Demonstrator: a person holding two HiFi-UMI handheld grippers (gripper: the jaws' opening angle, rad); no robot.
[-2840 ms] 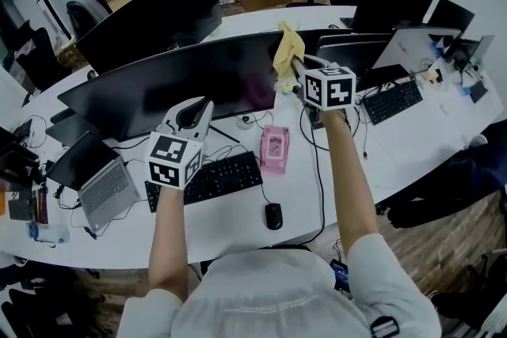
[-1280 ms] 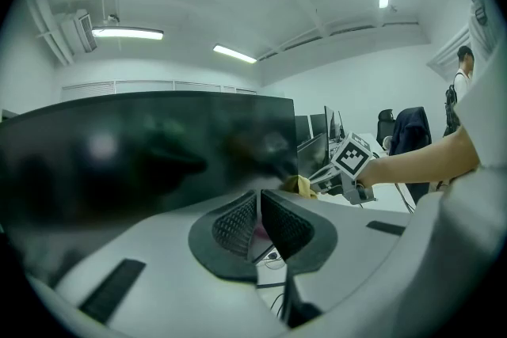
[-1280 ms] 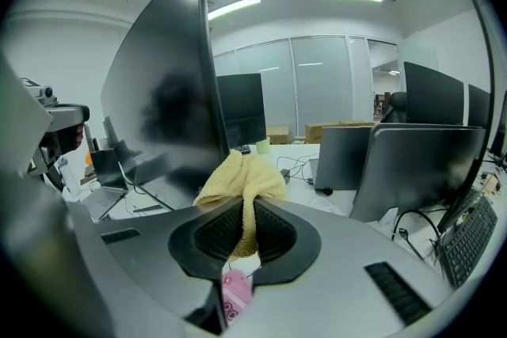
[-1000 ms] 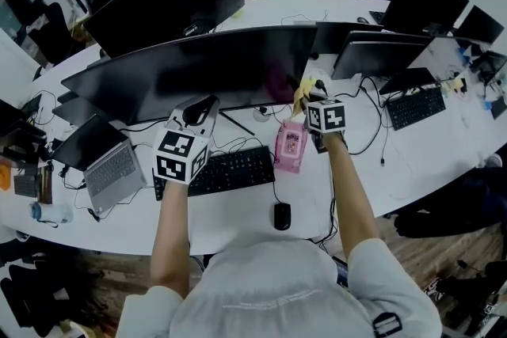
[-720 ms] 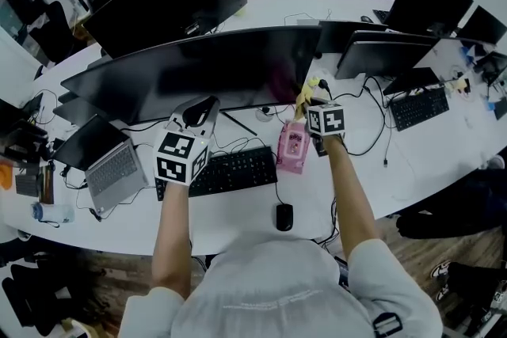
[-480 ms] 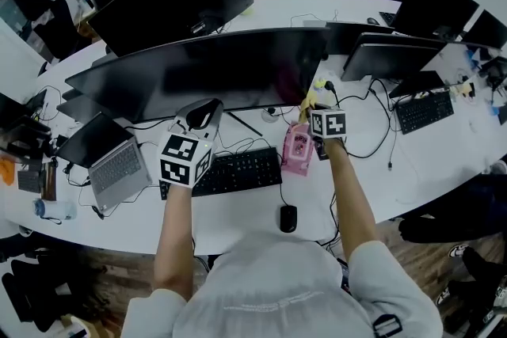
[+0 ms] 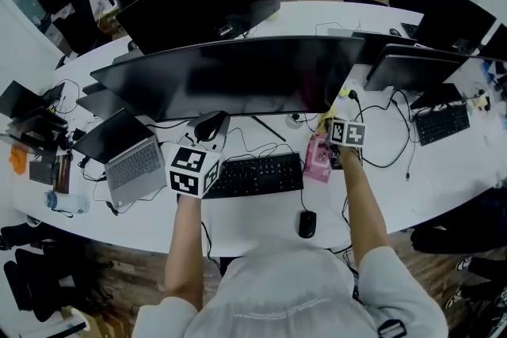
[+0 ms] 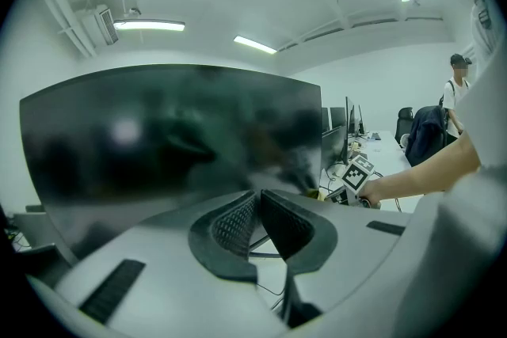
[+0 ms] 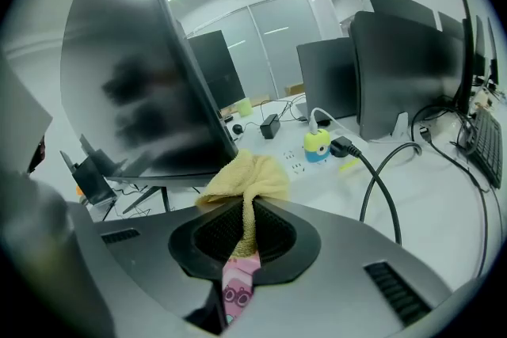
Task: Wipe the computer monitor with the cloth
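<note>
Right gripper (image 9: 242, 227): jaws clamped on the cloth (image 9: 245, 179), a thin pinched strip running back between them. The yellow bunched end puffs out front. So the cloth's long axis lies along the jaws, fat end pointing forward and a bit left, toward the lower right corner of the monitor (image 7: 238, 79). Cloth sits low, just beside the monitor's bottom edge; can't tell if it touches the screen. A pink pack (image 7: 318, 158) lies on the table (image 7: 253, 222) right under that gripper.

Left gripper (image 8: 257, 219): jaws together, nothing in them. It hovers above the left end of the keyboard (image 7: 257, 174), aimed at the screen, apart from it.

Progress, my read: cloth is grasped and brought to the screen's right end, so wiping is either just under way or about to start there. No wipe marks show, so how much glass is done can't be judged. Likely left: strokes leftward across the wide screen.
</note>
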